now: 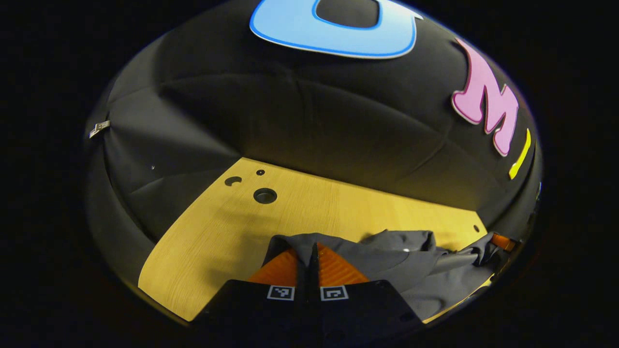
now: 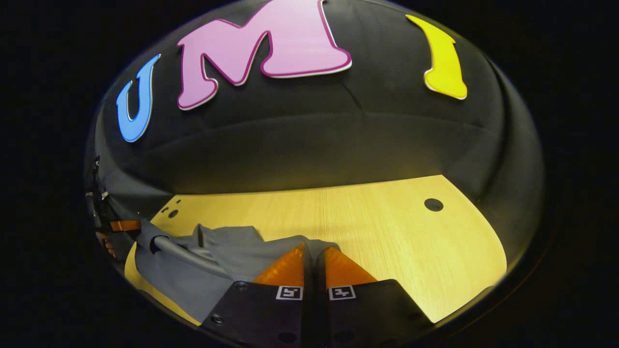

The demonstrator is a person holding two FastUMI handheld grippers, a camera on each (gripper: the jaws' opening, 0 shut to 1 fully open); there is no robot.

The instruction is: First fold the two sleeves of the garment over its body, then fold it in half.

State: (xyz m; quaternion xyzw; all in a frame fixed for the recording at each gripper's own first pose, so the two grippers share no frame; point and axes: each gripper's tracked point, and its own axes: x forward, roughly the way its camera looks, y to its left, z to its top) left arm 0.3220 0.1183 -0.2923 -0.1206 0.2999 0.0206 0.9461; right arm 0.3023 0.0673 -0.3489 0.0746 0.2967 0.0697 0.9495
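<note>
Fingers of my left gripper (image 1: 313, 251) pinch the grey garment's (image 1: 387, 261) edge; right gripper (image 2: 312, 253) fingers do likewise — garment (image 2: 213, 261) bunched at 9 o'clock there, 3 o'clock in the left gripper view — over the wooden table (image 2: 387, 232).

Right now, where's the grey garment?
The garment hangs pinched between the left gripper and right gripper, stretched low over the wooden table.

No legible text, brand, number or label on any item; square black-and-white coded markers sit on the left gripper (image 1: 313, 251) and right gripper (image 2: 313, 253), unreadable
</note>
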